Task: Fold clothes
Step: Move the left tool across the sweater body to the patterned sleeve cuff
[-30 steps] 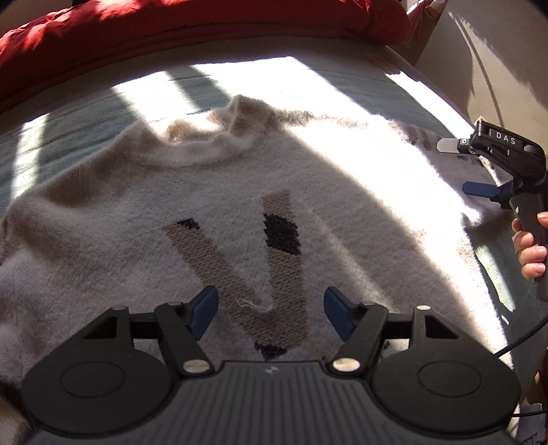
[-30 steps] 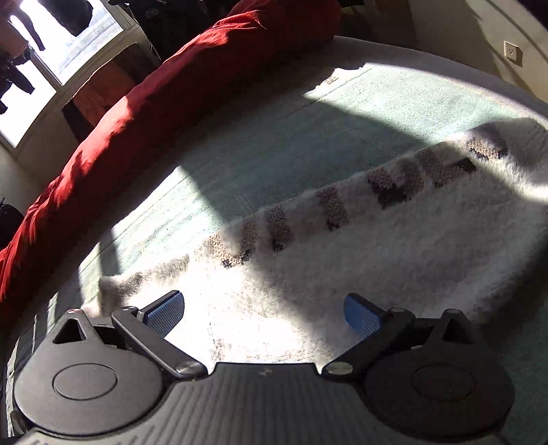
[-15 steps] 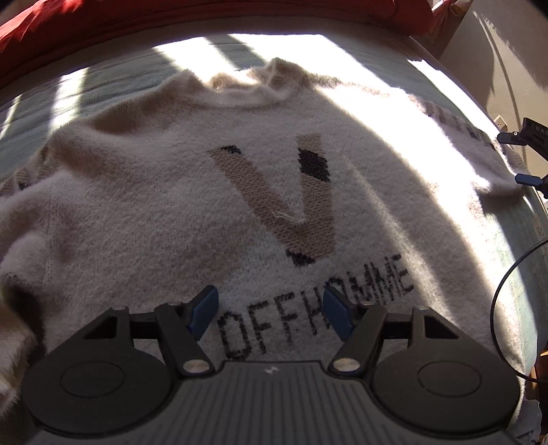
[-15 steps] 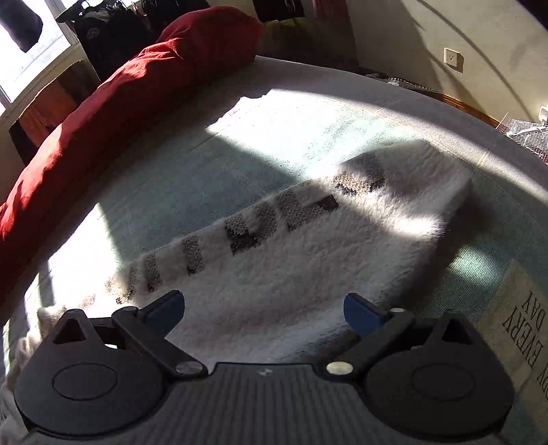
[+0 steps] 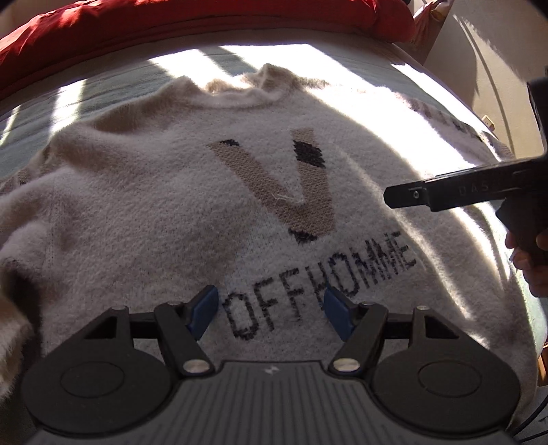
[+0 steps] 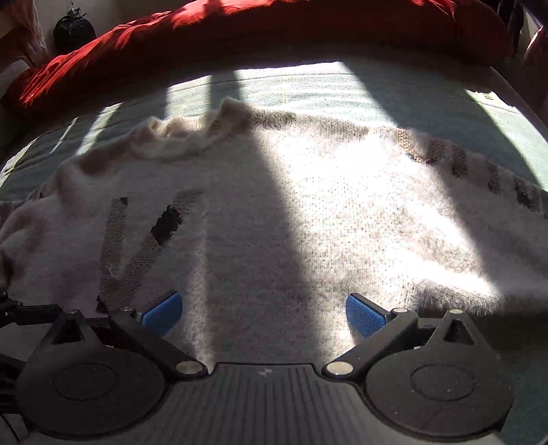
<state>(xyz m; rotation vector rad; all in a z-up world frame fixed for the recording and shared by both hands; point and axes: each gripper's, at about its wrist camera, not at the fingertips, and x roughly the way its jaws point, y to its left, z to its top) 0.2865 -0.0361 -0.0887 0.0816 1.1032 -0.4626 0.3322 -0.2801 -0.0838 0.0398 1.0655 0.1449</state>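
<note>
Sweater: flat, front up, on bed. Left gripper has drawn back toward hem; right gripper swung over chest. Both jaws spread, empty. Folding not begun.

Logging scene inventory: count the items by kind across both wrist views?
Sweater: 1
Red duvet: 1
Bed sheet: 1
Claws: 2, left claw, right claw
Total: 5
</note>
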